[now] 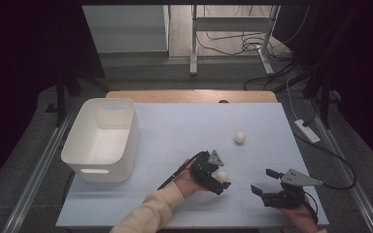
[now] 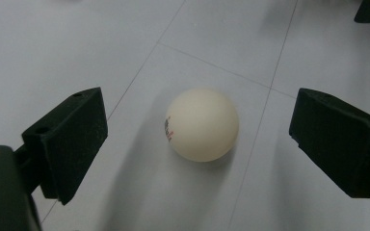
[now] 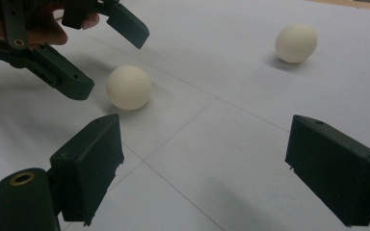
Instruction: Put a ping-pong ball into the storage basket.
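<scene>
The left gripper [image 1: 218, 175] has its fingers [image 2: 70, 139] spread wide on either side of the near ball [image 2: 202, 124], not touching it; the ball rests on the bench [image 1: 184, 131]. This looks like the grasp step: next the fingers must close squarely on the ball. The left hand [image 1: 187, 180] reaches in low from 7 o'clock. The right gripper [image 1: 267, 184], fingers [image 3: 87, 166] released and empty, hovers at 3 o'clock of it. A second ball [image 1: 240, 137] lies toward 1 o'clock; the white bin [image 1: 102, 141] sits at 9 o'clock.

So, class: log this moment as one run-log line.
left gripper: open around near ball, no contact | right gripper: open, idle | far ball: loose | bin: empty
</scene>
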